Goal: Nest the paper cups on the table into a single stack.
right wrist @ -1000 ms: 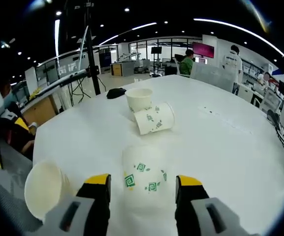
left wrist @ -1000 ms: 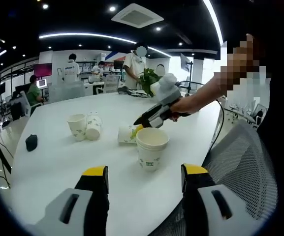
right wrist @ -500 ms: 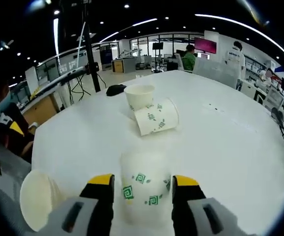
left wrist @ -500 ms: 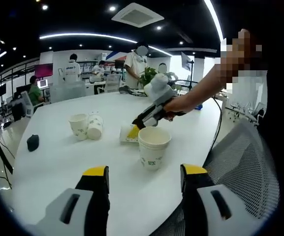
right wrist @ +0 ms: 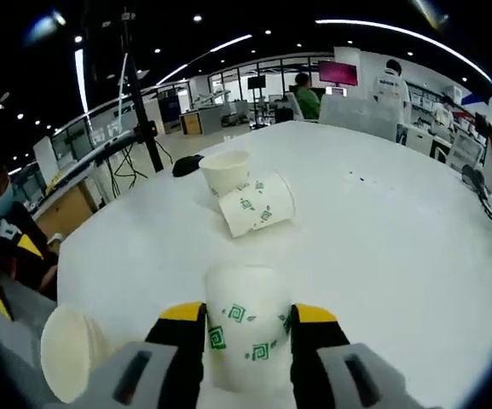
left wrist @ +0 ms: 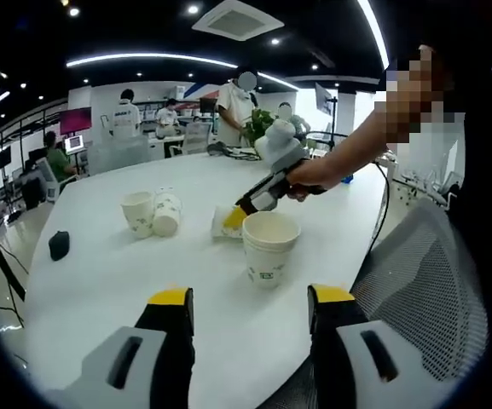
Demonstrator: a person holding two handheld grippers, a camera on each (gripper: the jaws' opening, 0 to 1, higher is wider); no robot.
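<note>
My right gripper (right wrist: 247, 317) is shut on a white paper cup with green marks (right wrist: 246, 328), its closed bottom pointing away from me. In the left gripper view that right gripper (left wrist: 247, 204), held by a person's hand, has the cup (left wrist: 225, 221) low over the table, just behind an upright stack of cups (left wrist: 269, 245). The stack's open mouth (right wrist: 68, 354) lies at the lower left of the right gripper view. Farther off, an upright cup (right wrist: 224, 173) touches a cup lying on its side (right wrist: 257, 206); this pair (left wrist: 150, 214) sits left of the stack. My left gripper (left wrist: 250, 307) stands open near the table's edge.
The round white table (left wrist: 101, 281) has a small black object (left wrist: 58, 245) at its far left. A mesh office chair (left wrist: 425, 290) stands close on the right. Several people stand and sit around desks beyond the table. A green plant (left wrist: 258, 128) is at the back.
My right jaws have closed in on the lying cup, which now fills the gap between them and has tipped up slightly. The left gripper has barely moved.
</note>
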